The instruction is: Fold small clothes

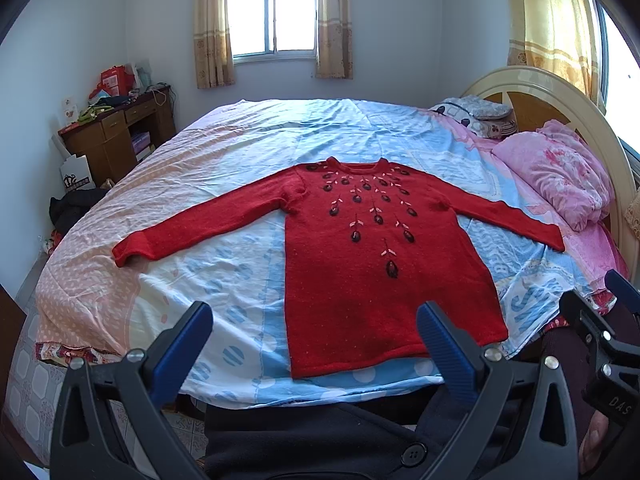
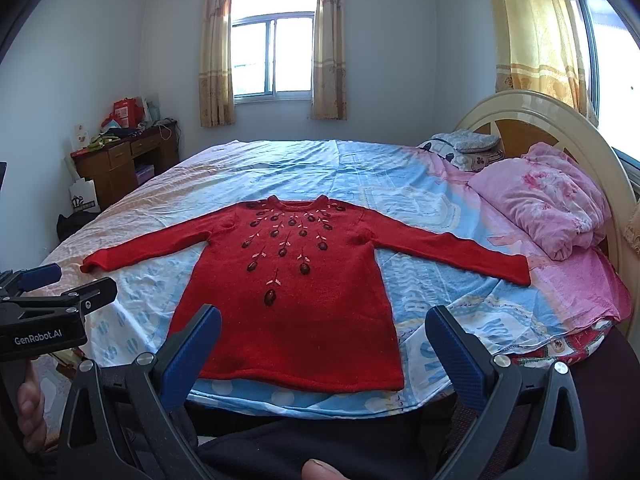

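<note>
A small red knit sweater [image 1: 360, 264] with dark embroidered flowers lies flat and face up on the bed, both sleeves spread out sideways, hem toward me. It also shows in the right wrist view [image 2: 296, 304]. My left gripper [image 1: 316, 328] is open and empty, held above the near bed edge in front of the hem. My right gripper [image 2: 324, 332] is open and empty, also just short of the hem. Each gripper shows at the edge of the other's view: the right one [image 1: 616, 320], the left one [image 2: 52, 292].
The bed [image 1: 224, 152] has a blue, white and pink sheet. A pink quilt [image 1: 560, 172] and pillows [image 1: 476, 112] lie by the headboard at right. A wooden desk [image 1: 116, 132] with clutter stands at far left. Dark things lie on the floor beside the bed.
</note>
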Motion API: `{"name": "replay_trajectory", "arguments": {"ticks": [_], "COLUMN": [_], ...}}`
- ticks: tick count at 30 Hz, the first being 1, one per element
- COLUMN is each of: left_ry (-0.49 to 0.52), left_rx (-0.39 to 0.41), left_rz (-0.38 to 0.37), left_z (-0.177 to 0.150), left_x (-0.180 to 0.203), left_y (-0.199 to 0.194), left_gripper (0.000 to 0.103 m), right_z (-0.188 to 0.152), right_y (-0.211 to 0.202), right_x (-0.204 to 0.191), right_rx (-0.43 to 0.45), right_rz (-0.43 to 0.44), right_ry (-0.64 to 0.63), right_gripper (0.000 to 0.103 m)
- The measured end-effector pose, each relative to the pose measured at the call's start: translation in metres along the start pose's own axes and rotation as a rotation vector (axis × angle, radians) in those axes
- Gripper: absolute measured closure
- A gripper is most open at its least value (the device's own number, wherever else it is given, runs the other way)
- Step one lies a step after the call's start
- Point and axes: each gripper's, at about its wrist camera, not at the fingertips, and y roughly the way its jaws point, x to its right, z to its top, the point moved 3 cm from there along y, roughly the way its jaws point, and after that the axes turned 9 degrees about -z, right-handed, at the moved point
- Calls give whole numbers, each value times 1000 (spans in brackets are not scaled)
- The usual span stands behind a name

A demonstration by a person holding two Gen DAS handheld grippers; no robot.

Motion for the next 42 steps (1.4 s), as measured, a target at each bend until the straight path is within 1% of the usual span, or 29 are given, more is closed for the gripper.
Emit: {"name": "replay_trajectory", "arguments": {"ticks": [25,34,40,42], "left_ry": [-3,-13,-17,-15], "left_rx": [-1,-14,-34,-46], "left_rz": [-1,-5,-10,-8], "left_z": [-1,-2,-3,-5], "left_x": [-1,-3,-2,-3], "left_y": [0,6,16,24], "left_gripper": [0,0,0,0], "right_z": [-1,-2,-5,-7], "right_y": [3,8,16,25], "right_x": [0,1,4,6], "right_rx": [0,-12,3,-13], "right_rz": [0,-1,22,42], "right_ry": [1,-2,9,16], "right_gripper": [1,1,1,1]}}
